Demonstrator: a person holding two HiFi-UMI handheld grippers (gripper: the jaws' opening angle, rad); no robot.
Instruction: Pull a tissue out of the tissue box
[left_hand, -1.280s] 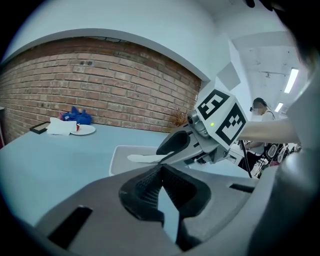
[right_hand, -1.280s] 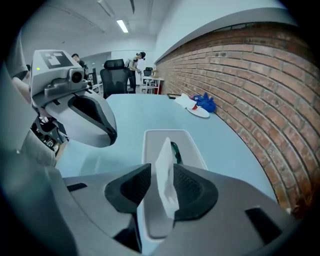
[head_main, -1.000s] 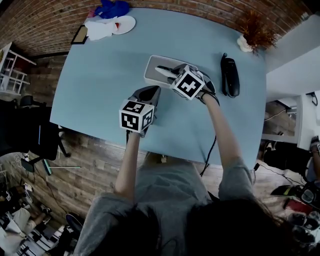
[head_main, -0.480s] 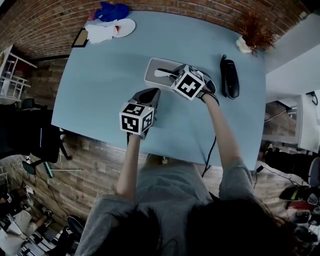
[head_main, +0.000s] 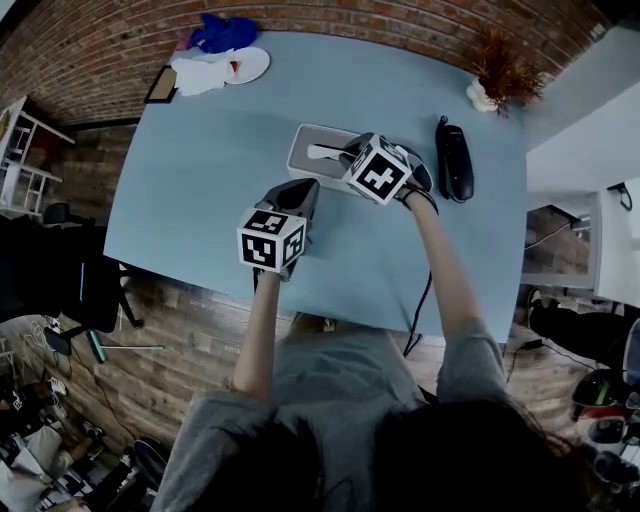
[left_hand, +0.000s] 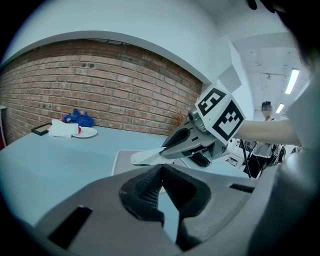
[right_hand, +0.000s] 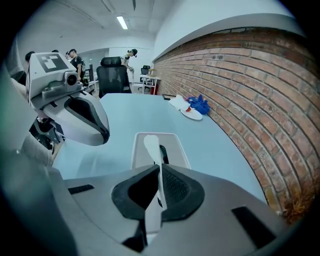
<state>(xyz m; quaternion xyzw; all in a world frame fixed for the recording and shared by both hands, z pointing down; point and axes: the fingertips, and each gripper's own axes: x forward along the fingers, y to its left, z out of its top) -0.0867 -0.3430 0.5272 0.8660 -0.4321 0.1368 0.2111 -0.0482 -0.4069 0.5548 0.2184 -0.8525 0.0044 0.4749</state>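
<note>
A white tissue box (head_main: 312, 147) lies on the blue table (head_main: 200, 180). A tissue (head_main: 322, 152) sticks up from its slot. My right gripper (head_main: 345, 156) points down at the box and is shut on that tissue. In the right gripper view the tissue (right_hand: 158, 186) runs between the pads of the right gripper (right_hand: 160, 168), with the tissue box (right_hand: 172, 145) beyond. My left gripper (head_main: 300, 190) hovers just in front of the box, touching nothing. Its pads meet at the tip of the left gripper (left_hand: 161, 169) with nothing between them. From there I see the right gripper (left_hand: 192, 142) nipping the tissue (left_hand: 144, 159).
A black handset-like object (head_main: 455, 160) lies right of the box. A dried plant in a white pot (head_main: 497, 75) stands at the far right corner. A white plate with cloths (head_main: 225, 62) and a dark flat frame (head_main: 160, 85) sit at the far left. A brick wall borders the table.
Both grippers keep their places over the table. Only the head view has shifted slightly.
</note>
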